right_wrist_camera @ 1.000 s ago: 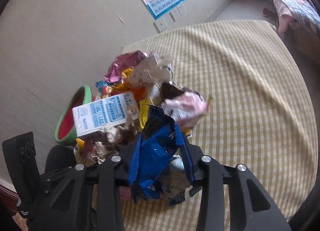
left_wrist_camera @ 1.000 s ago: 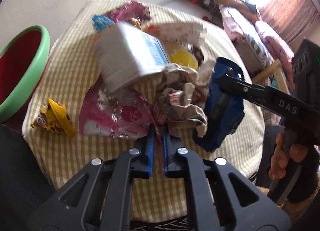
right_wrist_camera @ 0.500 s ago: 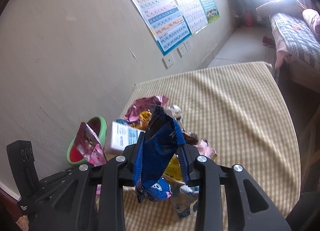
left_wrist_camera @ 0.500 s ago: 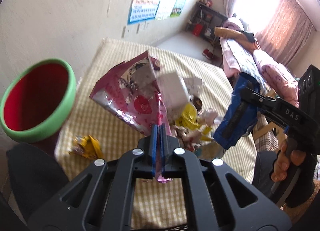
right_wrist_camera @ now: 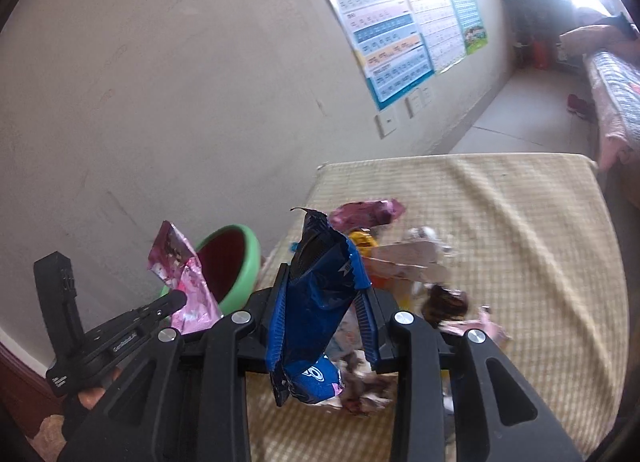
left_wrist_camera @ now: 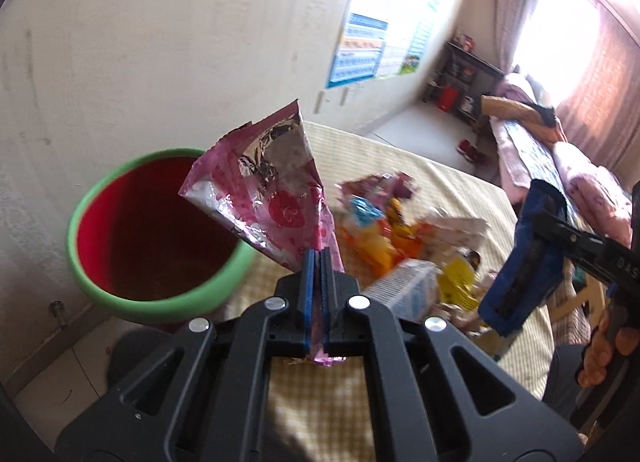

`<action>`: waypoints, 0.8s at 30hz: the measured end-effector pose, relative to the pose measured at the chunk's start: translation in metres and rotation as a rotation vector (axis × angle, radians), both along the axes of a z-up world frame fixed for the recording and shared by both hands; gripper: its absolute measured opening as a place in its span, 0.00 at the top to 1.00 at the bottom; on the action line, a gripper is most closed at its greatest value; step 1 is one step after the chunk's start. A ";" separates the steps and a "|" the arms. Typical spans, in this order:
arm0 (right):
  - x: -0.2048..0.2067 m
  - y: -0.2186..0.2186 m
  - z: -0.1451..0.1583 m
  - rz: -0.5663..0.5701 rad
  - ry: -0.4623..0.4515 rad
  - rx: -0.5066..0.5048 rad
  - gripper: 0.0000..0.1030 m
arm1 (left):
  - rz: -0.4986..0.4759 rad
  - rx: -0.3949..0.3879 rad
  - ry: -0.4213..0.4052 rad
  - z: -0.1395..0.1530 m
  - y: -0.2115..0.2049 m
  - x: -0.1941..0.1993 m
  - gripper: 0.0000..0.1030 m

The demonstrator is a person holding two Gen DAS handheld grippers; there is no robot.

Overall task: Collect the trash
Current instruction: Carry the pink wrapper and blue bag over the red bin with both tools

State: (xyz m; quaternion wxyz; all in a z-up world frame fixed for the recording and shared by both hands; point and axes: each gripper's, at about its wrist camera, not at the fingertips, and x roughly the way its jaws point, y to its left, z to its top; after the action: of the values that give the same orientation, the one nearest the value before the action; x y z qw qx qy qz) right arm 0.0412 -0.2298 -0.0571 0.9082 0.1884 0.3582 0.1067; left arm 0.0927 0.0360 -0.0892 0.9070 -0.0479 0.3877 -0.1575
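Left gripper (left_wrist_camera: pixel 319 262) pinches a crinkly pink foil wrapper (left_wrist_camera: pixel 272 197) beside the green-rimmed red bin (left_wrist_camera: pixel 152 229); right gripper (right_wrist_camera: pixel 324 302) clamps a blue snack bag (right_wrist_camera: pixel 316 302) above the table's litter pile (right_wrist_camera: pixel 400 262).

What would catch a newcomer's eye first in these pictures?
The left gripper holds a pink foil wrapper up beside the green bin. The right gripper grips a blue wrapper above the litter pile on the checked tablecloth.

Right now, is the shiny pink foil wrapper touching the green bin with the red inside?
Apart. The right wrist view shows the pink foil wrapper held up by the left gripper, in front of the green bin, not resting on it.
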 end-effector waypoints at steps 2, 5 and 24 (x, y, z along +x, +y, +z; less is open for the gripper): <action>0.010 0.013 -0.001 0.038 0.001 -0.005 0.70 | 0.027 0.009 -0.011 0.001 0.013 0.003 0.98; 0.022 0.035 -0.001 0.097 0.002 -0.003 0.70 | 0.060 0.031 -0.008 0.001 0.032 0.009 0.98; 0.145 0.178 -0.027 0.246 0.030 0.045 0.67 | 0.156 0.061 0.068 -0.037 0.124 0.087 0.97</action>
State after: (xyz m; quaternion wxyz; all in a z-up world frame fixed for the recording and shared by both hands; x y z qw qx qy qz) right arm 0.1863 -0.0520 -0.0837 0.8783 0.1651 0.3897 0.2224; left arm 0.1801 0.1601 -0.1263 0.9038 -0.0559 0.4181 -0.0726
